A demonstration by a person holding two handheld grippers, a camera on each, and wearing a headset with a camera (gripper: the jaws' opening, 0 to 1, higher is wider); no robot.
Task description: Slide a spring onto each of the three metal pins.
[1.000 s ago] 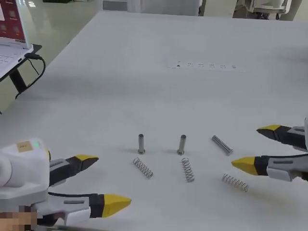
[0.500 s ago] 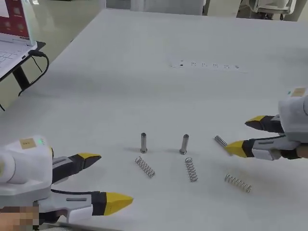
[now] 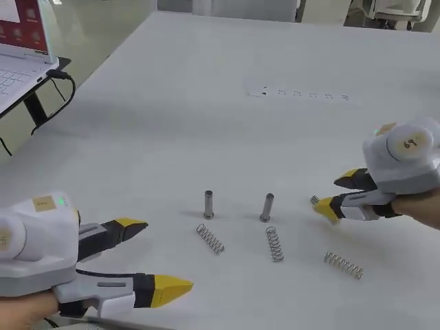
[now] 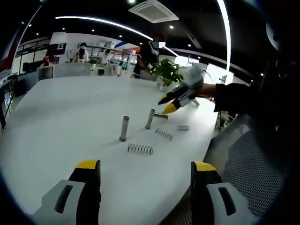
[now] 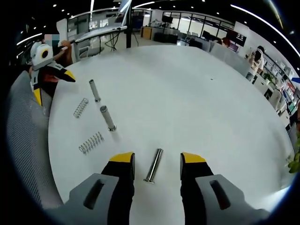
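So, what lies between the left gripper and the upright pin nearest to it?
One spring lies flat on the table between the left gripper and that pin; the left gripper view shows it.

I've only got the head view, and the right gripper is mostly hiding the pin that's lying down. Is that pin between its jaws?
Observer: Yes. In the right gripper view the lying pin sits between the open jaws of the right gripper, with a gap on each side.
Operator: Which end has the flange?
Observer: The flanged end looks to be the near one, toward the gripper. The plain end points away across the table.
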